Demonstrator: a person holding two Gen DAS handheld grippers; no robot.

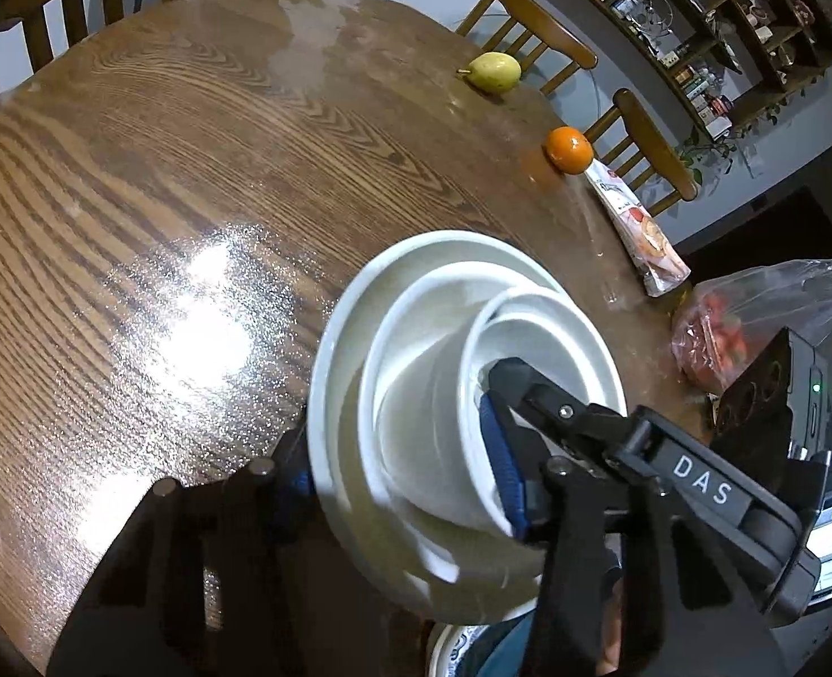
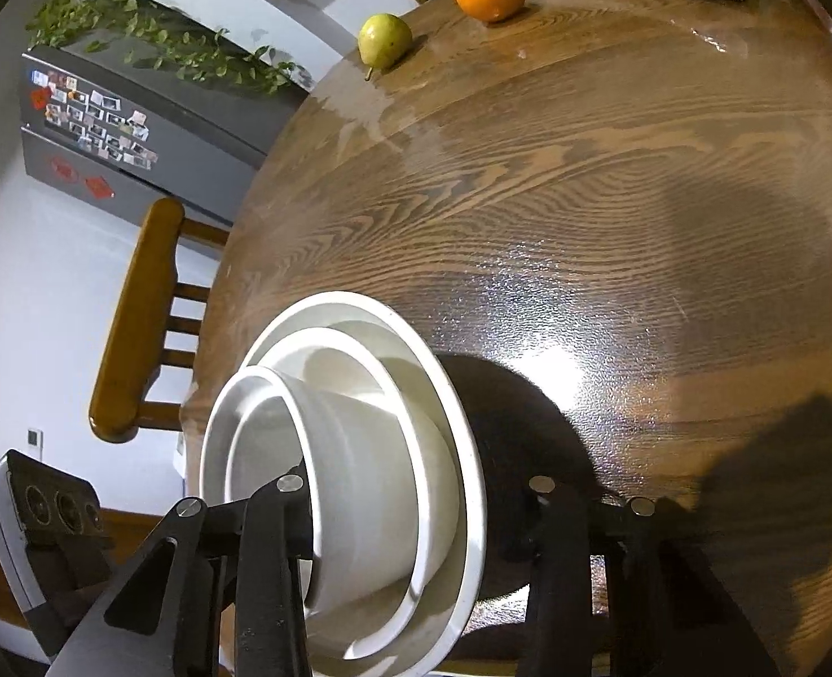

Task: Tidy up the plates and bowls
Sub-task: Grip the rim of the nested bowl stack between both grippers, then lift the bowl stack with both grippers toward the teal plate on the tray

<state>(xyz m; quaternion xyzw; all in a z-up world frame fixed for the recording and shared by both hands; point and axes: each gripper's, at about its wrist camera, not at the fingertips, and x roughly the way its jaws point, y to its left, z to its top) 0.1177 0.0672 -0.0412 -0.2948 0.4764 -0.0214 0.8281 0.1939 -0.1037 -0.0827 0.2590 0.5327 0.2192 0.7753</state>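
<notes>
Gripping the nested white bowls (image 1: 444,395) from both sides, my left tool (image 1: 404,474) and right tool (image 2: 416,513) are clamping their rims above the worktop (image 1: 190,169)

The white stack (image 1: 416,406) hides one of the left gripper's fingers (image 1: 297,474), and the right gripper's near finger (image 2: 280,513) vanishes behind its rims. A blue-patterned dish (image 1: 455,649) is cut by the lower edge. Print on the snack packet (image 1: 635,225) is too small to read.
</notes>
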